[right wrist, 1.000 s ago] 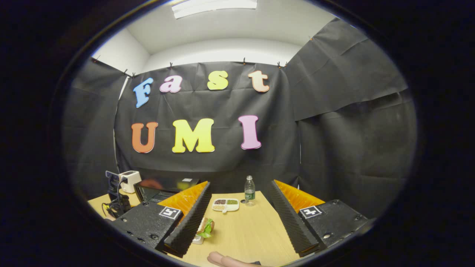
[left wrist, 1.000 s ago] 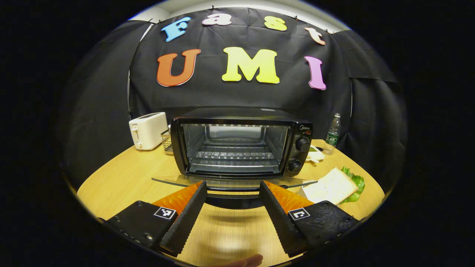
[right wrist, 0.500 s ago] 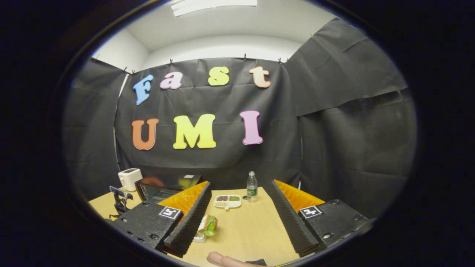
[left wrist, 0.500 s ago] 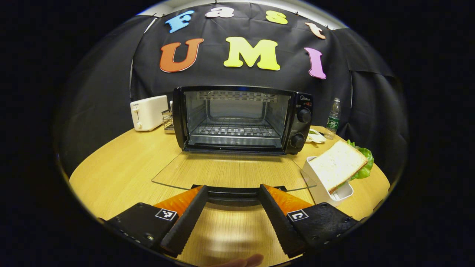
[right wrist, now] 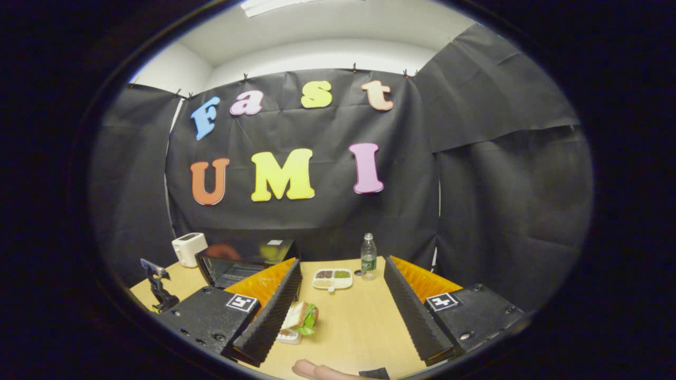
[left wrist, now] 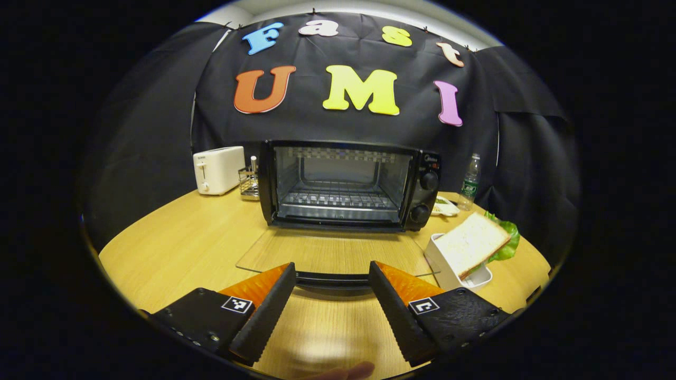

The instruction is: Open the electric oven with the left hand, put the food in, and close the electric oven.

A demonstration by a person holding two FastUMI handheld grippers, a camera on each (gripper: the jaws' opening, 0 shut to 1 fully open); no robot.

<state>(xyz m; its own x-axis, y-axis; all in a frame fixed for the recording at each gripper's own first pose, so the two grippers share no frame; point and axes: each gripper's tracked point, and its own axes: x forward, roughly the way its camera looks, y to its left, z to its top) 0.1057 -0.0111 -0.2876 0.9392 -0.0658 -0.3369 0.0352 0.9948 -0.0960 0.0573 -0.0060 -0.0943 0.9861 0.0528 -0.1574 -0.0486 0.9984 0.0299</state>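
**Oven door is down, both tongs released**

I see the wooden table point(left wrist: 174, 248) carrying everything. The electric oven point(left wrist: 351, 184) stands near the far edge of the table, with its cavity and wire rack open to me. Its glass door point(left wrist: 338, 253) lies flat toward me, and the dark door handle point(left wrist: 331, 278) is at the door's near end, between the fingers of my left gripper point(left wrist: 330, 277). The fingers stand apart and I cannot tell if they touch the handle. Left of the oven, near the far left edge, is a white toaster point(left wrist: 219, 169). The food, a sandwich point(left wrist: 472, 244) with lettuce, rests tilted in a white tray point(left wrist: 449, 266) at the right side of the table, just beside the door's right corner. A water bottle point(left wrist: 469, 182) stands at the far right edge.

My right gripper point(right wrist: 340, 306) hangs over the table with fingers wide apart and holds nothing; the sandwich point(right wrist: 300, 318) lies just beside its left finger
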